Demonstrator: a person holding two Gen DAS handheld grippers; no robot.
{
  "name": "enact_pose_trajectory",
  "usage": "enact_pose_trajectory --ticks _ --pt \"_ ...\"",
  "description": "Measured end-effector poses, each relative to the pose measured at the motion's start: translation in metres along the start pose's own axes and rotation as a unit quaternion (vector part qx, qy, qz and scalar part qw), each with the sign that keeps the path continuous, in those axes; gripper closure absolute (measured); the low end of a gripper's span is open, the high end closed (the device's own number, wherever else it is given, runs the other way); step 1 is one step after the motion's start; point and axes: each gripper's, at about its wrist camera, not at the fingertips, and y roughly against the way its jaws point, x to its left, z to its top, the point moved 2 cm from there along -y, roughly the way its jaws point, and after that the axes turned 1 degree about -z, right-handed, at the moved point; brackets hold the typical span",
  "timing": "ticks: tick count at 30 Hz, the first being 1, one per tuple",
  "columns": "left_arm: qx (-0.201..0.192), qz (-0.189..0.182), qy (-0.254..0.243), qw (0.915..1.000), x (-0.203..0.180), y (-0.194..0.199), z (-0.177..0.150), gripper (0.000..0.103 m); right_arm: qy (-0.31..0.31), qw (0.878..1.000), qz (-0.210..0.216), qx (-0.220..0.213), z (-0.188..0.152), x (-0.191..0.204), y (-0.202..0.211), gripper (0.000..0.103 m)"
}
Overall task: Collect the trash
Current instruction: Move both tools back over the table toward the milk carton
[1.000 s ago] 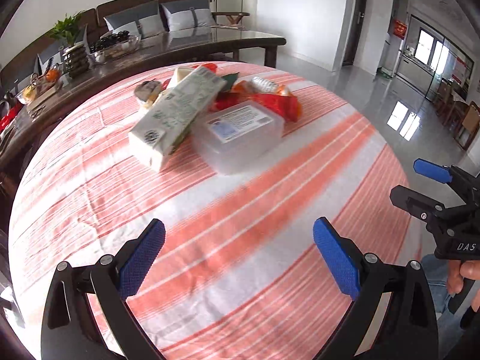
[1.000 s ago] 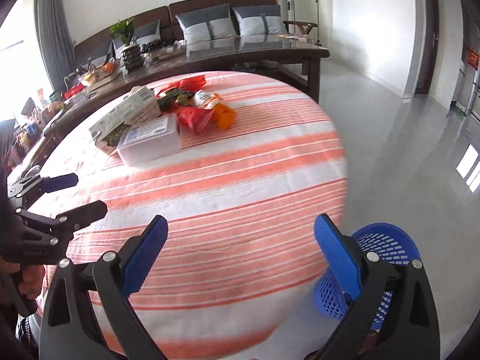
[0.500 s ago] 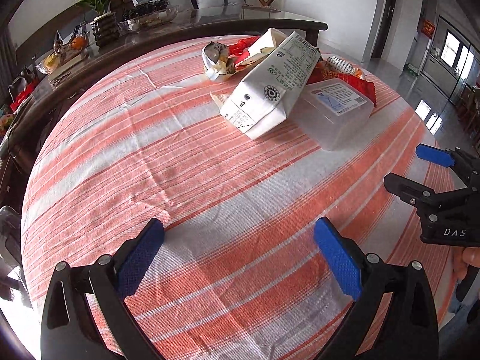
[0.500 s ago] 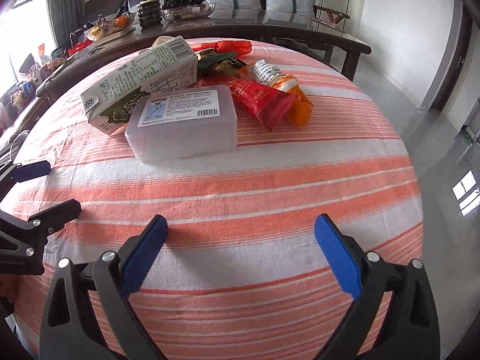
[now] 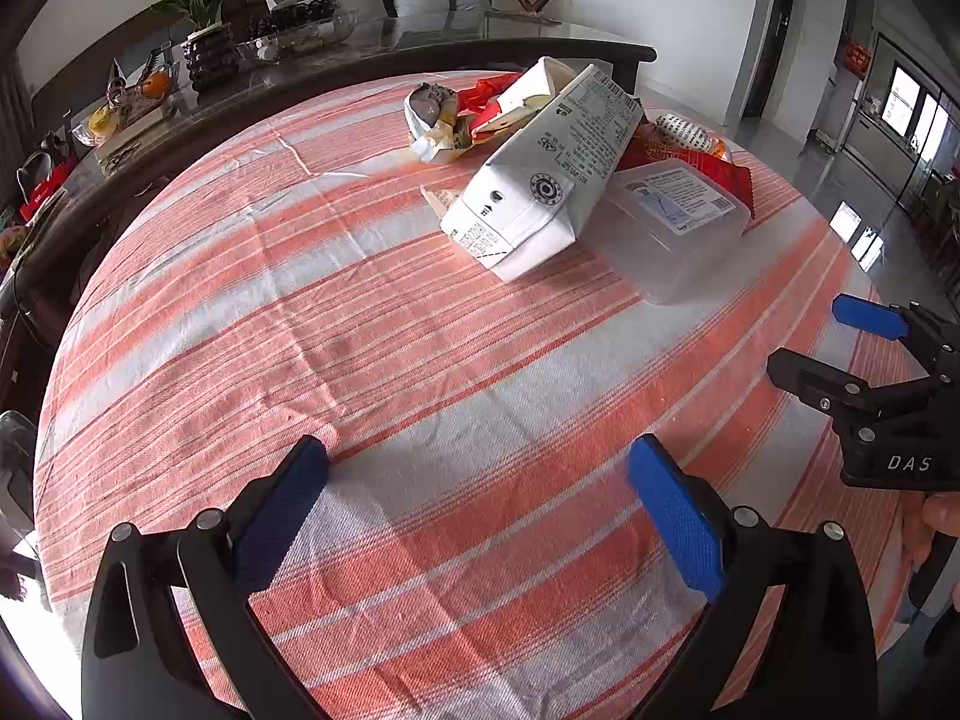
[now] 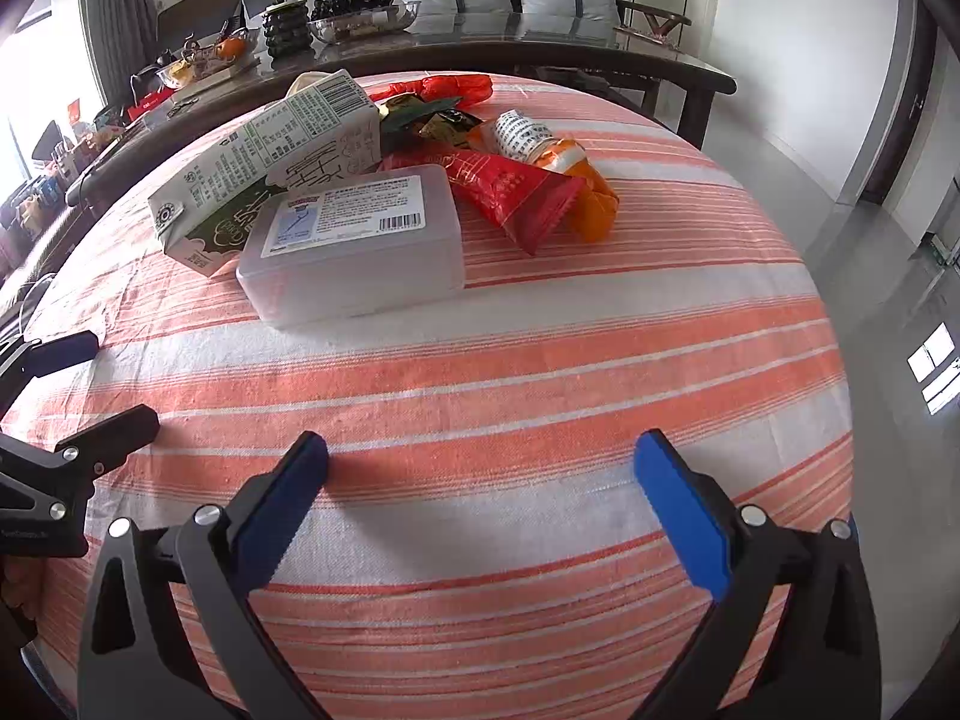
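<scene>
Hovering my left gripper [image 5: 477, 504], jaws spread and empty, I'm facing the carton [image 5: 543, 180] far across the cloth [image 5: 372, 360]. Right gripper [image 6: 480, 504], also spread, is facing the box [image 6: 354, 240] touching that carton.

Black plastic tongs [image 5: 477, 501], blue textured pads [image 5: 675, 516], silver screws, white "DAS" lettering

The right gripper [image 6: 480, 510] hovers with its blue-padded jaws spread wide over the near edge of the round table's orange-and-white striped cloth [image 6: 540, 360]. Toward the far edge, a clear rectangular plastic box with a printed label [image 6: 354, 246] touches a white-and-green paper carton lying on its side [image 6: 264, 168]. Beside them lie a red foil pouch [image 6: 510, 192] and what looks like an orange wrapper [image 6: 588, 192].
</scene>
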Motion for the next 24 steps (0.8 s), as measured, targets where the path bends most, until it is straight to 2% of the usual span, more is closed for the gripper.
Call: enact_pose_trajectory --ticks 19,21,22,24 --pt "-0.001 -0.003 0.002 1.0000 0.000 0.000 0.001 0.004 0.006 1.000 -0.009 -0.003 0.002 0.000 0.002 0.005" --pt "-0.007 -0.018 0.012 0.9997 0.004 0.002 0.002 0.004 0.010 1.000 -0.015 -0.006 0.002 0.002 0.003 0.005" --pt "-0.012 -0.039 0.024 0.9989 0.009 0.004 0.004 0.004 0.012 1.000 -0.018 -0.007 0.002 0.003 0.003 0.005" --pt "-0.039 -0.107 0.069 0.9911 0.026 0.014 0.014 0.004 0.014 1.000 -0.020 -0.008 0.002 0.003 0.003 0.005"
